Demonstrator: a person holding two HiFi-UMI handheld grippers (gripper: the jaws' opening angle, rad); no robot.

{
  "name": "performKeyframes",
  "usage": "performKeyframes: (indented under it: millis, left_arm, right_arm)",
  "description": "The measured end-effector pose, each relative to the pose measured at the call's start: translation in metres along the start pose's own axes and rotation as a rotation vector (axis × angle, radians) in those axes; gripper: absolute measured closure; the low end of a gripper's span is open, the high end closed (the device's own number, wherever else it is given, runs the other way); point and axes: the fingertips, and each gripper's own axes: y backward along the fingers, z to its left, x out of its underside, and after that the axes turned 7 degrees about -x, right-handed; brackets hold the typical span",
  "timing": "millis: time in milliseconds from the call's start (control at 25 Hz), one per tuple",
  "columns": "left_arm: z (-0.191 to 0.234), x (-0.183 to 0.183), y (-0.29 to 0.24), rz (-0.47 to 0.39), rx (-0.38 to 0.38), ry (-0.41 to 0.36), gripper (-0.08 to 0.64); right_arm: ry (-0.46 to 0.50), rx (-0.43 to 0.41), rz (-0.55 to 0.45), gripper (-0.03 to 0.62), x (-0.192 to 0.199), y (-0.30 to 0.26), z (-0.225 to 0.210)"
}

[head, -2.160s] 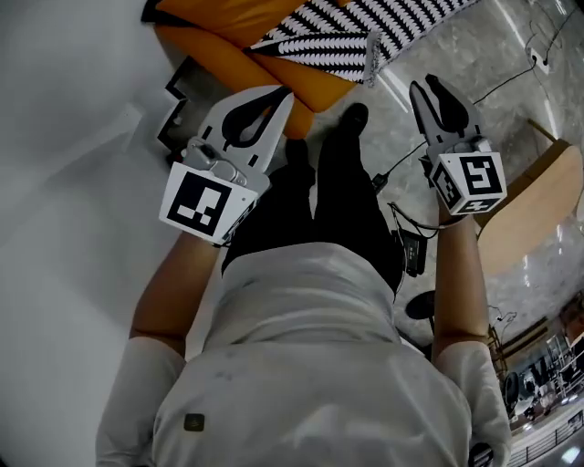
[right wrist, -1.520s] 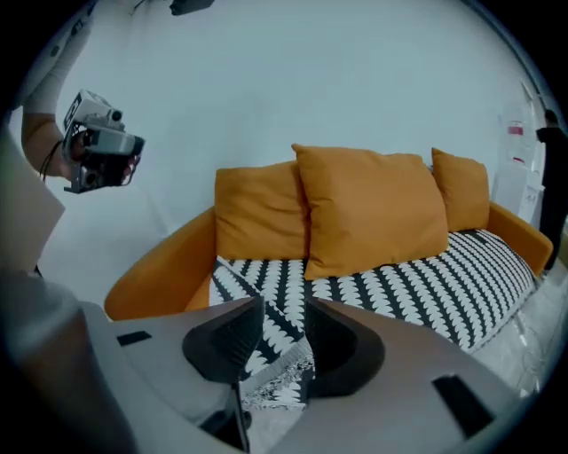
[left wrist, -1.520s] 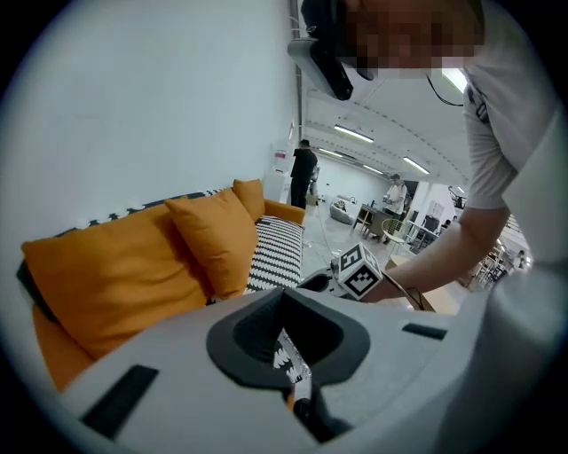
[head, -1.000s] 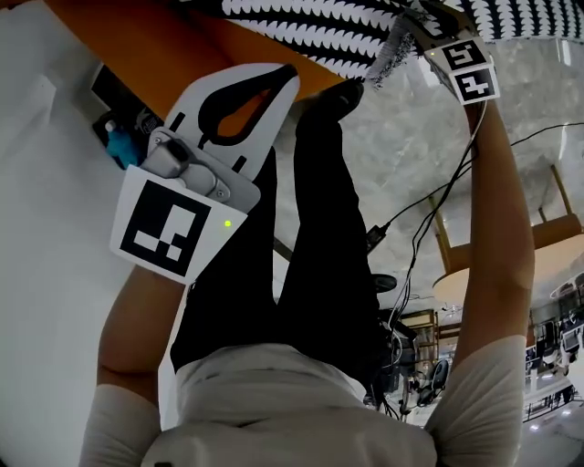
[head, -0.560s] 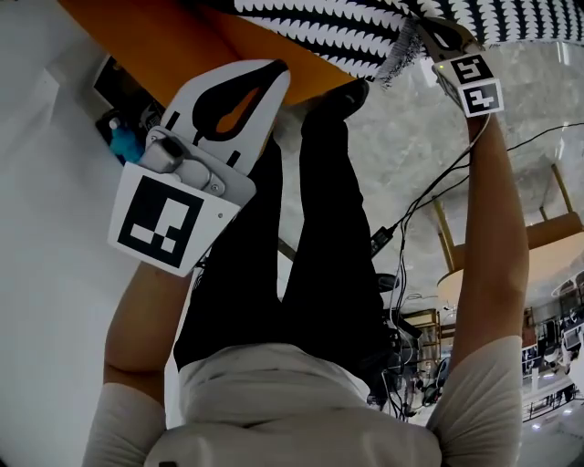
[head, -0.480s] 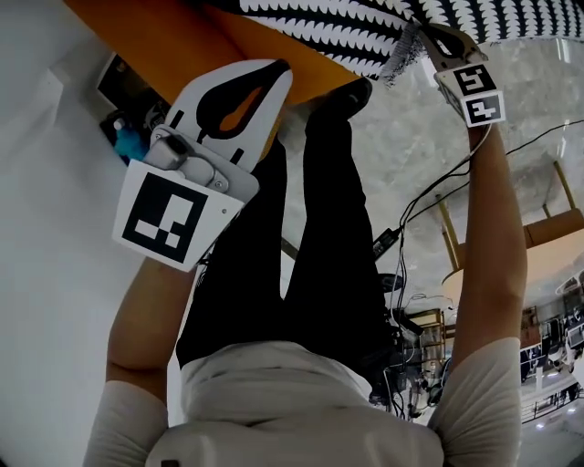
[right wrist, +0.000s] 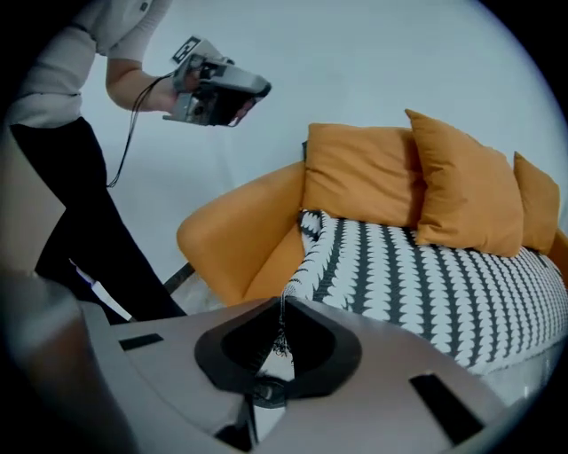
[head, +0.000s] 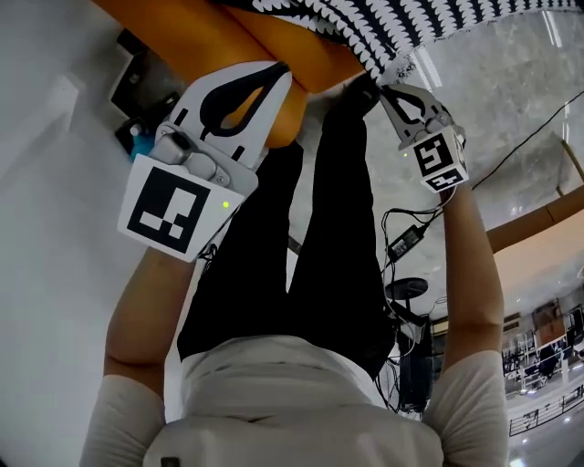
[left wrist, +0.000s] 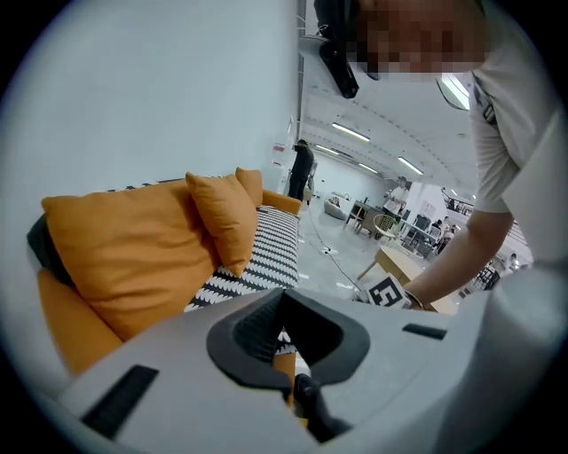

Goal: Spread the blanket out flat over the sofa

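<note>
A black-and-white patterned blanket [head: 401,23] lies over the seat of the orange sofa [head: 201,32]. My right gripper [head: 383,89] is shut on its fringed corner, just off the sofa's front by the person's shoe. In the right gripper view the fringe [right wrist: 282,324] hangs pinched at the right gripper [right wrist: 282,301], and the blanket [right wrist: 426,266] runs back over the seat. My left gripper [head: 281,71] hovers in front of the sofa arm, shut on nothing. In the left gripper view the left gripper [left wrist: 282,293] points along the sofa [left wrist: 115,257] and the blanket [left wrist: 266,244].
Orange cushions [right wrist: 364,177] lean against the sofa back. Cables and a power brick [head: 411,237] trail across the grey floor. A wooden table [head: 538,246] stands at the right. The person's legs [head: 319,228] are right in front of the sofa; a white wall is at the left.
The right gripper has come down and back from the sofa's edge toward the person, drawing the blanket's fringed corner with it. The left gripper has hardly moved.
</note>
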Motion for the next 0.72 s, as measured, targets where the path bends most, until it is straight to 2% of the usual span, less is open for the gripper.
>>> performKeyframes:
  millis: [120,320,440,720]
  left_arm:
    - [-0.01,-0.001,-0.008,0.0,0.01,-0.018,0.554]
    - [-0.006,0.029,-0.024,0.021,0.022,-0.033,0.554]
    - [-0.007,0.046,-0.03,0.033,0.02,-0.024,0.554]
    - [-0.009,0.071,-0.051,0.035,0.037,-0.032,0.554]
  right_arm:
    - [0.027,-0.056,0.057,0.557,0.031,-0.012,0.038]
    - [0.09,-0.148,0.165,0.558,0.094,-0.075,0.092]
    - [0.109,-0.138,0.221,0.558,0.127,-0.108,0.102]
    - [0.127,-0.099,0.361,0.558,0.188,-0.178,0.09]
